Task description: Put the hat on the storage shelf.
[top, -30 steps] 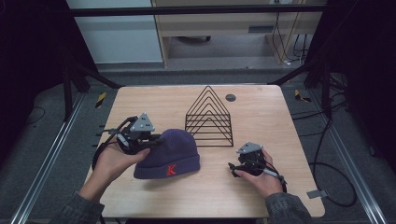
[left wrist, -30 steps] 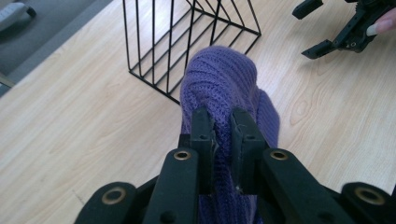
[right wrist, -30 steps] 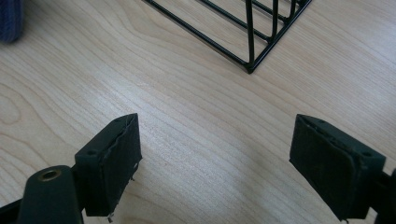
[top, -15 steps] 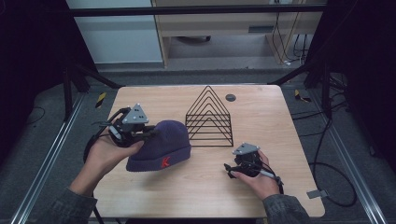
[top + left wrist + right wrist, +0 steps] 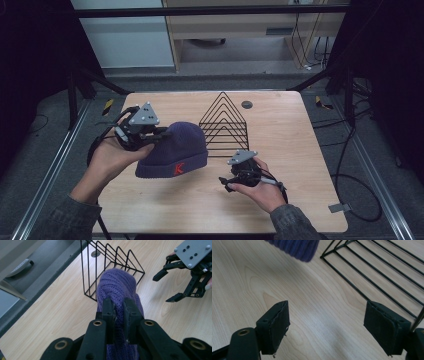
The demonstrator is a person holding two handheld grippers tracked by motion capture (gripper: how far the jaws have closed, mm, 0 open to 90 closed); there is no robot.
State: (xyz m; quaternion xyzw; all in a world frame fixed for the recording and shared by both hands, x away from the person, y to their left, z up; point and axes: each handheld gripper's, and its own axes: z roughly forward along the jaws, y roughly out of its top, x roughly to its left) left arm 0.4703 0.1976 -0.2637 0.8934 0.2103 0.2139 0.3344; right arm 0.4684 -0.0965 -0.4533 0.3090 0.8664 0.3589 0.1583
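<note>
2 claws work over the wooden bench. The left claw has its jaws nearly closed, pinching a fold of the purple knit beanie between them; in the left gripper view the knit bulges up past the jaw tips and runs down between them. In the high view the left claw grips the beanie at its rounded crown, on the left side of the bench, with the person's left hand beneath the gripper. The beanie's ribbed cuff, marked with a red letter K, faces the near edge of the bench; whether the cuff rests on the wood or hangs just above it cannot be told.

The right claw is spread wide with nothing between its jaws, only bare wood below them. In the high view the right claw sits low over the bench, near the beanie's cuff but apart from it, held by the right hand.

1 black wire rack of triangular frames stands just behind the beanie, its slots holding nothing. A small dark round disc lies farther back.
</note>
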